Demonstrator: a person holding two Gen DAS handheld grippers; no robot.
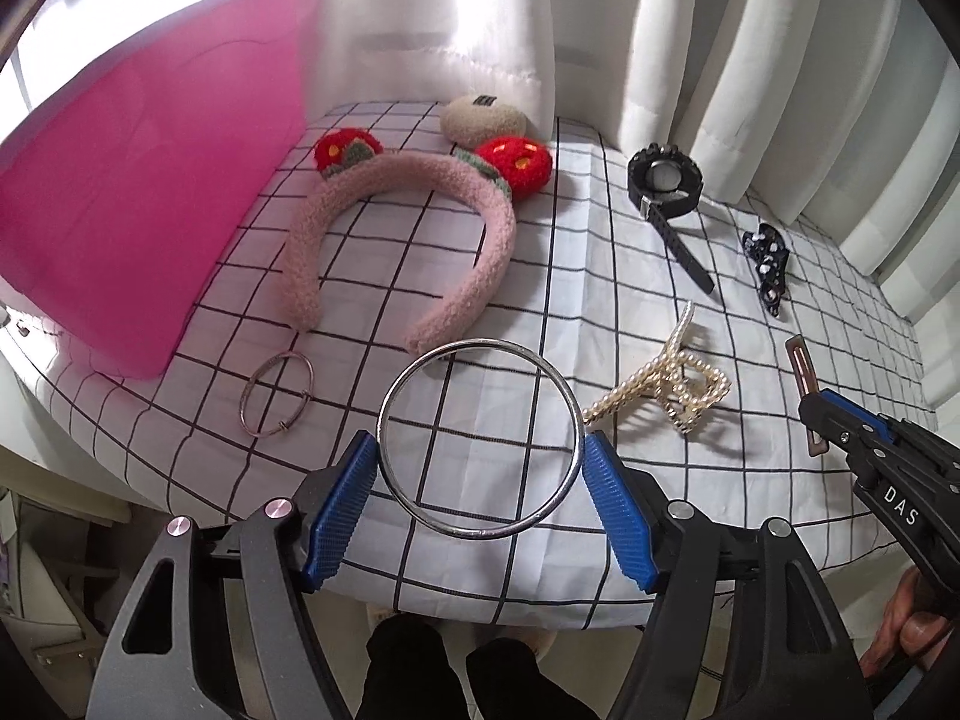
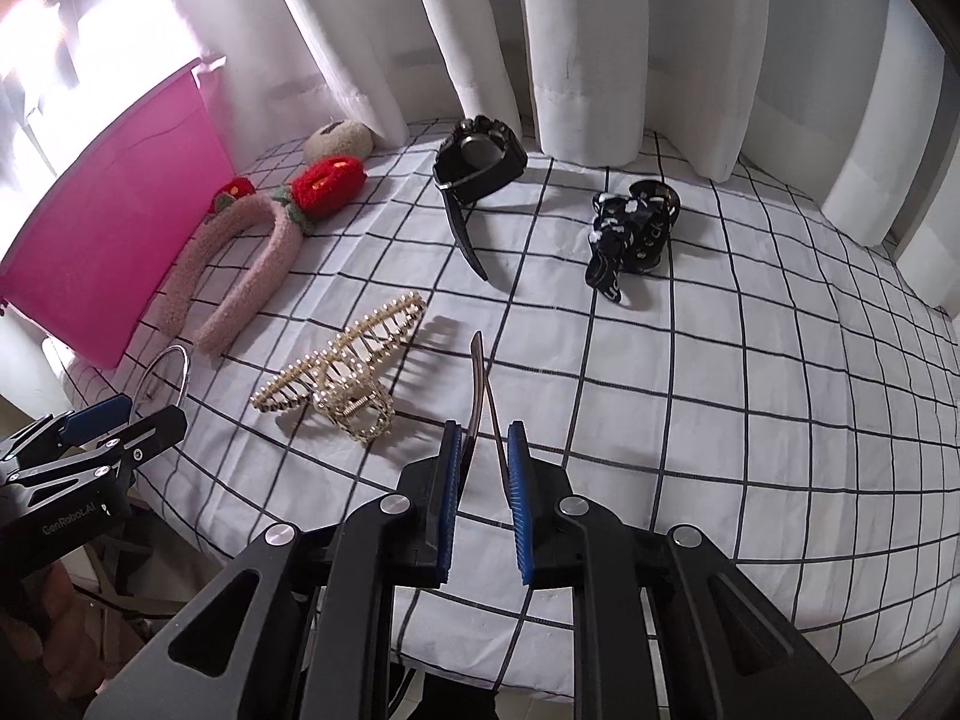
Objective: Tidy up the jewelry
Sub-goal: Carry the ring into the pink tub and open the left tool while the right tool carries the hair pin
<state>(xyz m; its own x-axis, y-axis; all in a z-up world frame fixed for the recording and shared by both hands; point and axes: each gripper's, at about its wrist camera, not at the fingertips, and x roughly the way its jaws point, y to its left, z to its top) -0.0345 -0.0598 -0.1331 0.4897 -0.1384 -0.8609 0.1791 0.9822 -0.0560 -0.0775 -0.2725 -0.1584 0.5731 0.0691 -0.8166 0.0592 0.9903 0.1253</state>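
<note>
My left gripper is shut on a large silver bangle, held across its width above the checked cloth; the bangle also shows in the right wrist view. My right gripper is shut on a thin brown hair clip, held on edge above the cloth; the clip also shows in the left wrist view. A pink box stands at the left. On the cloth lie a pink fuzzy headband, a thin silver bracelet, a pearl claw clip, a black watch and a black patterned clip.
White curtains hang behind the table. A beige fuzzy item sits at the back by the headband. The table's front edge is just below my left gripper. The checked cloth stretches to the right.
</note>
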